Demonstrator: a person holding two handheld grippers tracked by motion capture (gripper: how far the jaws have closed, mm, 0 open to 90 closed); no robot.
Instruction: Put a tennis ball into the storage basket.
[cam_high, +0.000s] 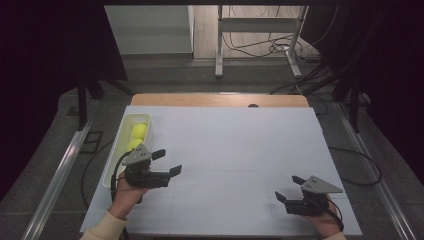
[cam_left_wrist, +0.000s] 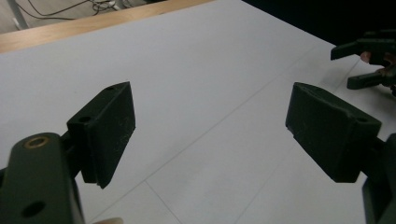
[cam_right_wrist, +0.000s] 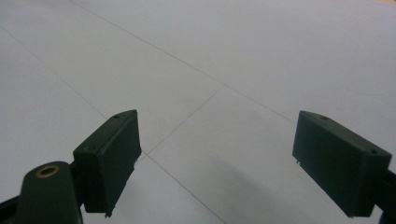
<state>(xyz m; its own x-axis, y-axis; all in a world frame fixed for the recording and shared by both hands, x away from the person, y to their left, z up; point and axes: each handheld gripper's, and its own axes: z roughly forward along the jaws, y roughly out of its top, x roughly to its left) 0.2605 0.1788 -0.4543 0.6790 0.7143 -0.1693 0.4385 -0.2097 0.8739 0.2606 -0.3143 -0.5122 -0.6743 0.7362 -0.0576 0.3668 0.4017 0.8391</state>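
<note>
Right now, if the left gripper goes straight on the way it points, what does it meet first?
Probably nothing close: the left gripper, fingers apart and empty, points across the bare white table cover. In its own view the right gripper sits far off at the right edge, seemingly beside that line; depth is unclear.

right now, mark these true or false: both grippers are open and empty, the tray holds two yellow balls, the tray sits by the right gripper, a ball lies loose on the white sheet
1. The left gripper and right gripper stand open with nothing between the jaws. True.
2. The tray holds two yellow balls. True.
3. The tray sits by the right gripper. False: it lies at the table's left edge, beside the left gripper.
4. A ball lies loose on the white sheet. False: both balls are in the tray.
</note>
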